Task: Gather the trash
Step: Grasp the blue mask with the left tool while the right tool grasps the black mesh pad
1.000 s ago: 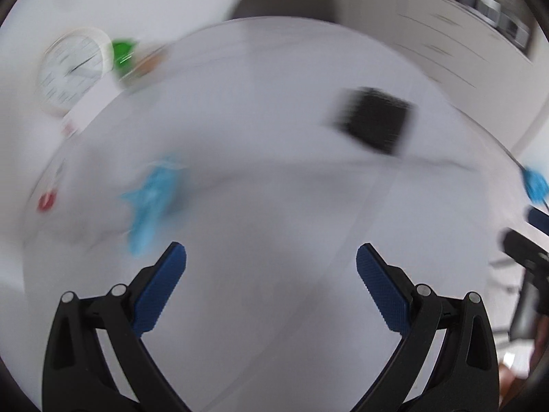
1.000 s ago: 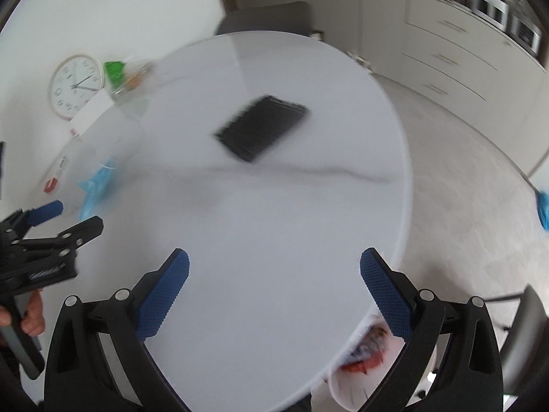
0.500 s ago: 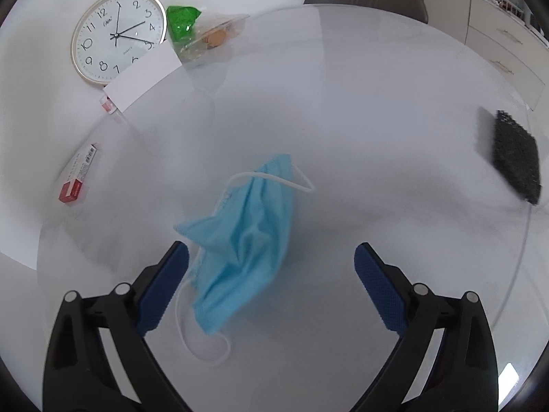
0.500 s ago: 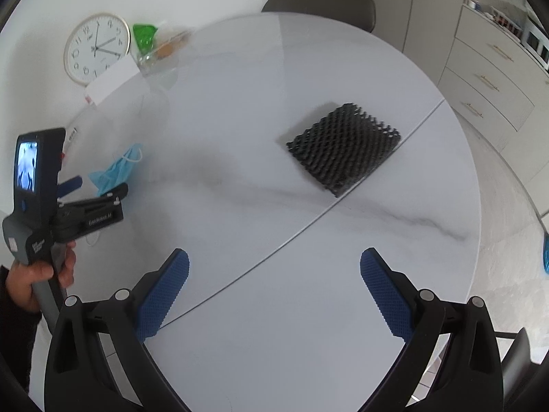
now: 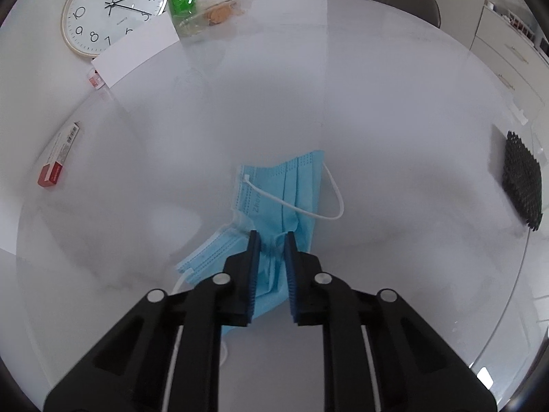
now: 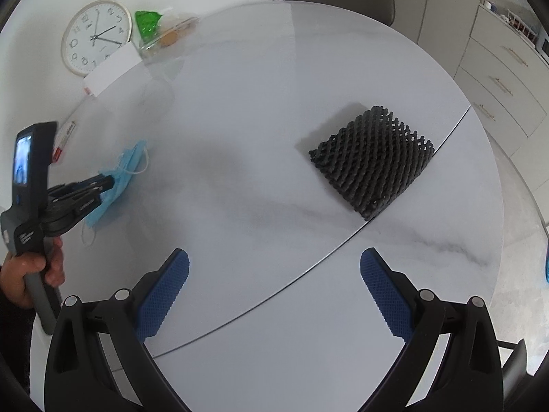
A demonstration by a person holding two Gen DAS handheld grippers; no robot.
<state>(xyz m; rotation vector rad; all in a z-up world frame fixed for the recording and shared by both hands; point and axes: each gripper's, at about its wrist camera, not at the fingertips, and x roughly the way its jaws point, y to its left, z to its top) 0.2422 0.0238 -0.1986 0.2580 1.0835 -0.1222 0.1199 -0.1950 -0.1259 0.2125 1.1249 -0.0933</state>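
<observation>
Left tongs (image 5: pixel 269 240) clamped on crumpled blue pleated face mask (image 5: pixel 284 189), long axis running away ahead; right tongs (image 6: pixel 274 267) apart, empty, well right.

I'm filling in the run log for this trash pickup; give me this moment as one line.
left gripper: jaws shut on face mask | right gripper: jaws open, empty, above table | black mesh pad: untouched
</observation>
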